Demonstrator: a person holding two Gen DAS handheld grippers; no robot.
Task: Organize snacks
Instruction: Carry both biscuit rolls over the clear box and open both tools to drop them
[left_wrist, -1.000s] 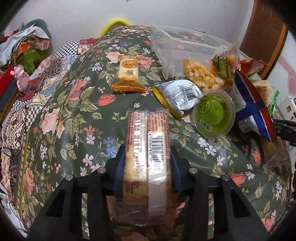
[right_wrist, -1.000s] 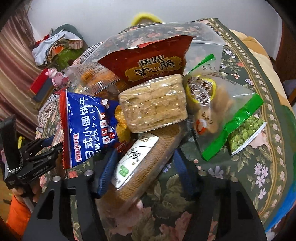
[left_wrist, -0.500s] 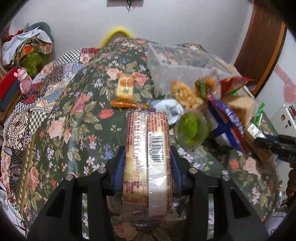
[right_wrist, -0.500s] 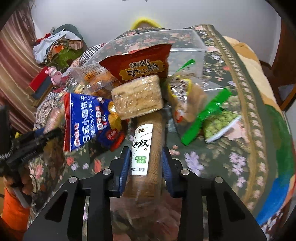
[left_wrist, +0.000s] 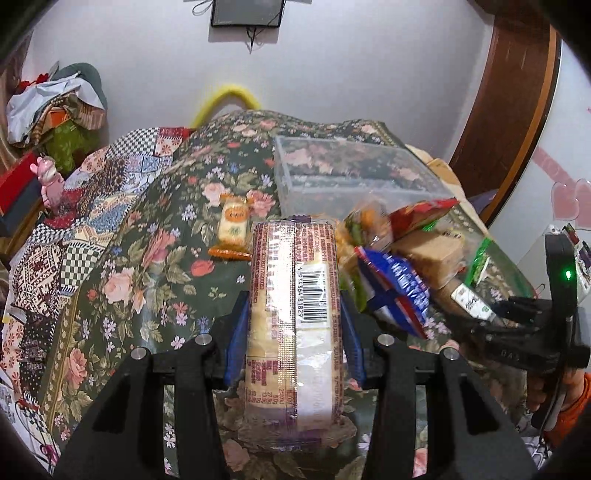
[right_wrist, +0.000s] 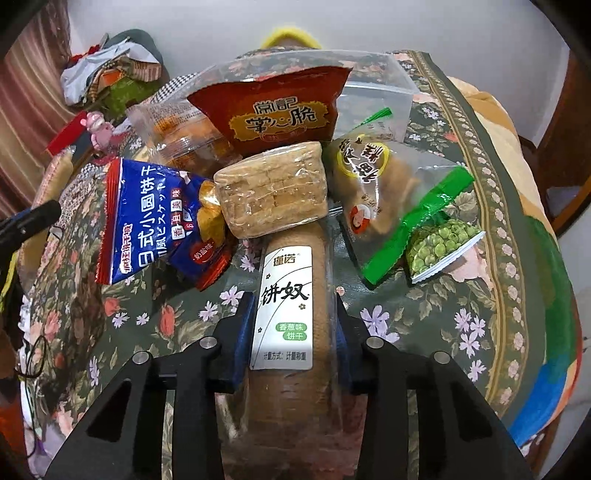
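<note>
Pinching a barcoded cracker pack (left_wrist: 293, 325), the left gripper (left_wrist: 293, 332) holds it above the floral counter (left_wrist: 122, 280); the right gripper (right_wrist: 291, 332), its jaws opening slightly, clamps a biscuit tube (right_wrist: 291, 314).

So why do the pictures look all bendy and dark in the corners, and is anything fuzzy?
Left wrist view: fisheye lens bows the wooden door frame, black corners, blue packet smeared by blur. Right wrist view: same bending, sharper; glare on the clear box.
</note>
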